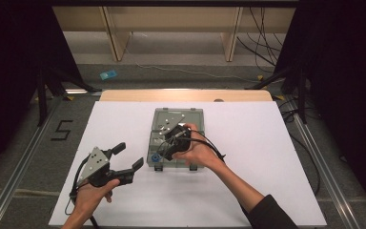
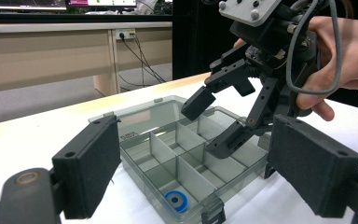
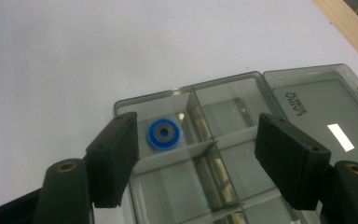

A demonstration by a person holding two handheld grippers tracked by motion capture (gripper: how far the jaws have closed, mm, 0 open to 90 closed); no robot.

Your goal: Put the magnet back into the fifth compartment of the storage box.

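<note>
A smoky clear compartment box [image 1: 196,143] lies open mid-table, its lid [image 1: 178,116] folded flat to the far side. A blue ring [image 1: 155,156] lies in its near-left corner compartment. My right gripper [image 1: 164,149] hovers over the box, open, with nothing between its jaws. In the right gripper view the open gripper [image 3: 203,161] points down at the box [image 3: 144,99], with the blue ring [image 3: 164,134] just ahead of its left jaw. My left gripper [image 1: 128,156] is open on the white sheet left of the box. In the left gripper view it [image 2: 196,172] faces the box [image 2: 144,179], the ring [image 2: 176,200] and the right gripper [image 2: 212,123].
A white sheet [image 1: 267,157] covers the table, and a wooden edge [image 1: 186,95] shows at the back. On the floor there is a blue item [image 1: 108,75] and a taped "5" [image 1: 62,130]. Cables [image 1: 262,38] run on the floor at the back right.
</note>
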